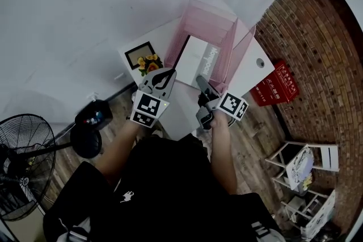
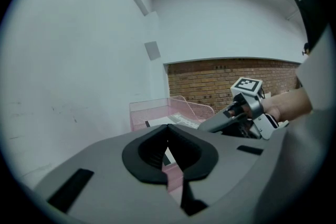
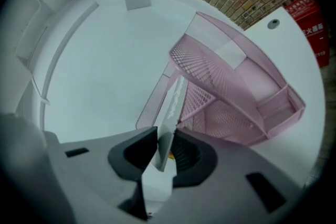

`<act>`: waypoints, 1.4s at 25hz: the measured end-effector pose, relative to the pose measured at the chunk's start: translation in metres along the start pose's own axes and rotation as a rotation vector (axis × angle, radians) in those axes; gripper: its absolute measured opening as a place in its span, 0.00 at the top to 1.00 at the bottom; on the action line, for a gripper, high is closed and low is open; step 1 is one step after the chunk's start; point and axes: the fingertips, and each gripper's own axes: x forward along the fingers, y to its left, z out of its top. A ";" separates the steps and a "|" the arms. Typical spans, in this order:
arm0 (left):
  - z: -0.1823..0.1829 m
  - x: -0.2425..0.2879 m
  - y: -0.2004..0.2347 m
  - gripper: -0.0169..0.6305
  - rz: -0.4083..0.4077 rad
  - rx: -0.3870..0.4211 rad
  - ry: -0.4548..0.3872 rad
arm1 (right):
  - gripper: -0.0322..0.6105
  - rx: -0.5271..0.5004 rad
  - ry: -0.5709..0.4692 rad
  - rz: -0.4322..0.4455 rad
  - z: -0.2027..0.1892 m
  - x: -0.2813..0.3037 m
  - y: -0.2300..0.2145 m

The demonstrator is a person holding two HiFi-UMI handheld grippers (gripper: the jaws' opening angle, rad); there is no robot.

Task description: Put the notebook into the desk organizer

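A pink mesh desk organizer [image 1: 212, 22] [image 3: 231, 92] [image 2: 157, 110] stands on the white desk [image 1: 249, 73]. The white notebook [image 1: 195, 58] [image 3: 173, 102] [image 2: 181, 122] with a dark spine stands on edge in its near compartment. My right gripper [image 1: 200, 81] [image 3: 167, 136] is at the notebook's near edge. The edge lies between the jaws, with a thin dark gap beside it, so the pads do not clamp it. My left gripper [image 1: 169, 72] [image 2: 168, 128] hovers just left of the notebook, tips together and holding nothing.
A framed picture [image 1: 140, 54] and yellow flowers [image 1: 150, 63] sit at the desk's left end. A cable hole [image 1: 260, 63] marks the right end. A brick wall with a red sign [image 1: 276, 85] is to the right, a fan [image 1: 22, 150] on the floor to the left.
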 end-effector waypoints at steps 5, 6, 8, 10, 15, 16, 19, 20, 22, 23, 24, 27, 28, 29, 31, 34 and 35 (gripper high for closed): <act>-0.009 -0.005 -0.002 0.97 -0.005 -0.059 0.000 | 0.69 -0.053 -0.052 0.010 0.001 -0.001 0.008; -0.010 -0.006 -0.002 0.97 -0.008 -0.069 -0.001 | 0.64 -0.059 -0.066 0.010 0.001 -0.003 0.009; -0.011 -0.009 -0.003 0.97 -0.011 -0.077 -0.006 | 0.59 -0.086 -0.098 -0.013 0.003 -0.008 0.009; -0.012 -0.012 -0.004 0.97 -0.020 -0.080 -0.010 | 0.57 -0.122 -0.133 -0.044 0.006 -0.015 0.007; -0.015 -0.016 -0.009 0.97 -0.052 -0.085 -0.028 | 0.53 -0.174 -0.178 -0.092 0.007 -0.019 0.006; -0.014 -0.017 -0.009 0.97 -0.054 -0.076 -0.028 | 0.53 -0.178 -0.186 -0.105 0.008 -0.019 0.005; -0.013 -0.023 -0.010 0.97 -0.058 -0.051 -0.025 | 0.50 -0.214 -0.204 -0.172 0.008 -0.022 -0.003; -0.014 -0.025 -0.010 0.97 -0.061 -0.048 -0.023 | 0.49 -0.237 -0.207 -0.200 0.008 -0.023 -0.005; -0.015 -0.028 -0.009 0.97 -0.063 -0.046 -0.023 | 0.44 -0.285 -0.208 -0.244 0.006 -0.023 -0.009; -0.016 -0.029 -0.008 0.97 -0.064 -0.046 -0.025 | 0.41 -0.310 -0.208 -0.262 0.004 -0.024 -0.010; -0.015 -0.030 -0.008 0.97 -0.065 -0.044 -0.027 | 0.40 -0.337 -0.207 -0.282 0.003 -0.025 -0.011; -0.013 -0.032 -0.007 0.97 -0.076 -0.039 -0.042 | 0.39 -0.421 -0.227 -0.351 0.001 -0.036 -0.011; -0.012 -0.033 -0.007 0.97 -0.080 -0.041 -0.044 | 0.39 -0.450 -0.241 -0.370 0.000 -0.041 -0.009; -0.012 -0.032 -0.006 0.97 -0.085 -0.045 -0.044 | 0.39 -0.481 -0.255 -0.388 -0.001 -0.045 -0.007; -0.012 -0.032 -0.006 0.97 -0.099 -0.058 -0.047 | 0.39 -0.548 -0.287 -0.421 -0.003 -0.053 0.000; -0.009 -0.036 -0.010 0.97 -0.131 -0.080 -0.068 | 0.39 -0.621 -0.327 -0.451 -0.011 -0.064 0.013; -0.009 -0.037 -0.010 0.97 -0.138 -0.085 -0.073 | 0.39 -0.634 -0.331 -0.455 -0.015 -0.065 0.016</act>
